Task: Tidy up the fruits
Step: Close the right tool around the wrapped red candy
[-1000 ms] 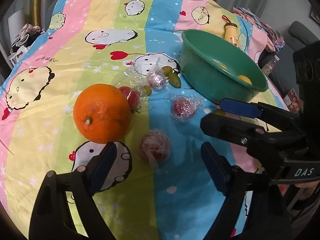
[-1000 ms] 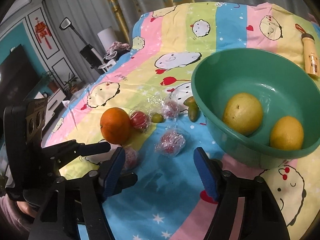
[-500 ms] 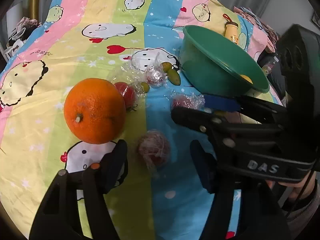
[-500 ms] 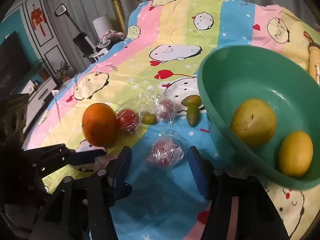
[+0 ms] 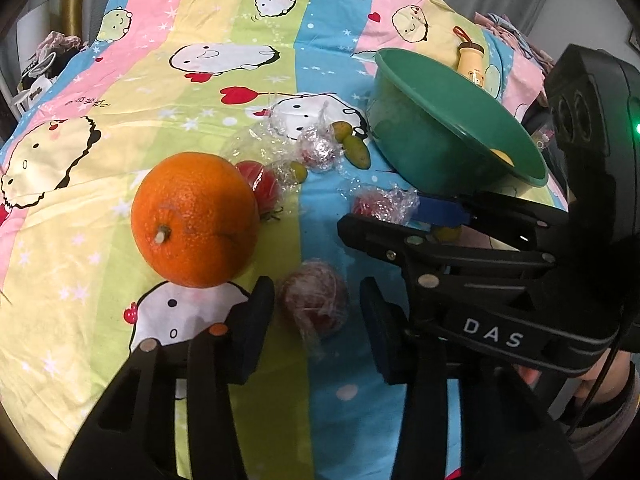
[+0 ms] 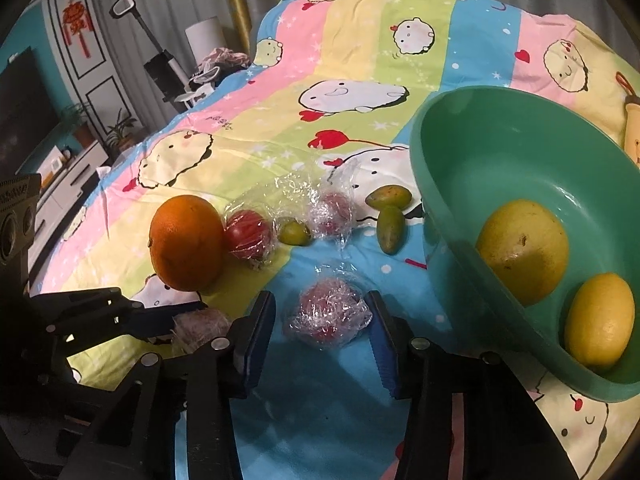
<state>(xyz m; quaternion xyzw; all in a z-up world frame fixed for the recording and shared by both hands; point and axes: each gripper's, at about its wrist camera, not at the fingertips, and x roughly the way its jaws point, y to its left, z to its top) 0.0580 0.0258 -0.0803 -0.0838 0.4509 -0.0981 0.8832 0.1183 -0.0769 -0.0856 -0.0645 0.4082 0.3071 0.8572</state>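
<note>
A large orange point(image 5: 195, 219) lies on the cartoon bedsheet, also seen in the right wrist view point(image 6: 186, 249). My left gripper point(image 5: 316, 316) is open with its jaws on either side of a plastic-wrapped red fruit point(image 5: 313, 303), apart from it. My right gripper point(image 6: 322, 320) is open around another wrapped red fruit point(image 6: 328, 314), which also shows in the left wrist view point(image 5: 378, 204). The green bowl point(image 6: 520, 152) to the right holds a yellow-green pear-like fruit point(image 6: 524, 250) and a lemon point(image 6: 600, 326).
Two more wrapped red fruits point(image 6: 248, 232) point(image 6: 334, 212) and three small green fruits point(image 6: 390, 222) point(image 6: 388, 198) point(image 6: 294, 232) lie between the orange and the bowl. A yellow bottle point(image 5: 472, 62) lies beyond the bowl. The bed's edge falls away at the left.
Both grippers have moved forward and down onto the sheet, each now straddling a wrapped red fruit, with their jaws narrowed. The fruits have not moved.
</note>
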